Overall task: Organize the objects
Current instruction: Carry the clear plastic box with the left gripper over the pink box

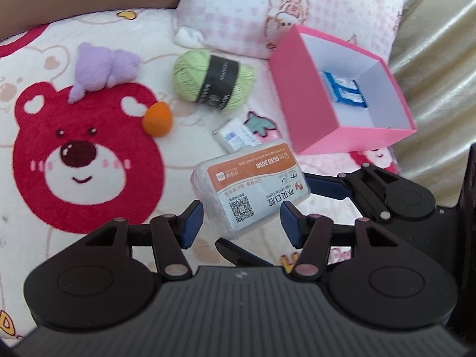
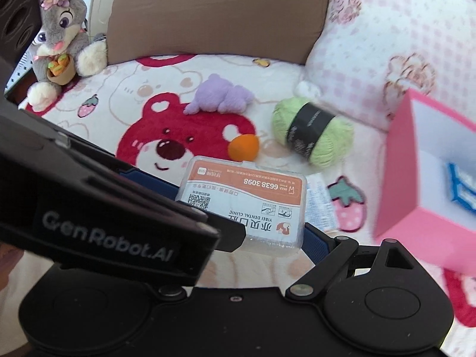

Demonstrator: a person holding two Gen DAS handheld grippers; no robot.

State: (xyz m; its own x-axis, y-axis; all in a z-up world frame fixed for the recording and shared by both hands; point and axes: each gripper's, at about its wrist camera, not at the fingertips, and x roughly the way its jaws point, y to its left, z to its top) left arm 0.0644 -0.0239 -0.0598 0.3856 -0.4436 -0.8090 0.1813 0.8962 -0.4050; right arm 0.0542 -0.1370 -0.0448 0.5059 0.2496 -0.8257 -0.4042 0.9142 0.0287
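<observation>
Clear plastic dental-floss box [image 1: 250, 186] lifted off bed [image 1: 98, 44], gripped by both left gripper [image 1: 239, 223] and right gripper [image 2: 241, 205], for transfer toward open pink cardboard box [image 1: 300, 89], far right.

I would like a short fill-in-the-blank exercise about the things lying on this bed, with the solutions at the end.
1. The yarn ball is light ____ and has a black band around it.
2. The open pink box holds two ____ packets.
3. The orange egg-shaped piece lies at the ear of a big red ____ printed on the blanket.

Missing words: green; blue; bear
</observation>
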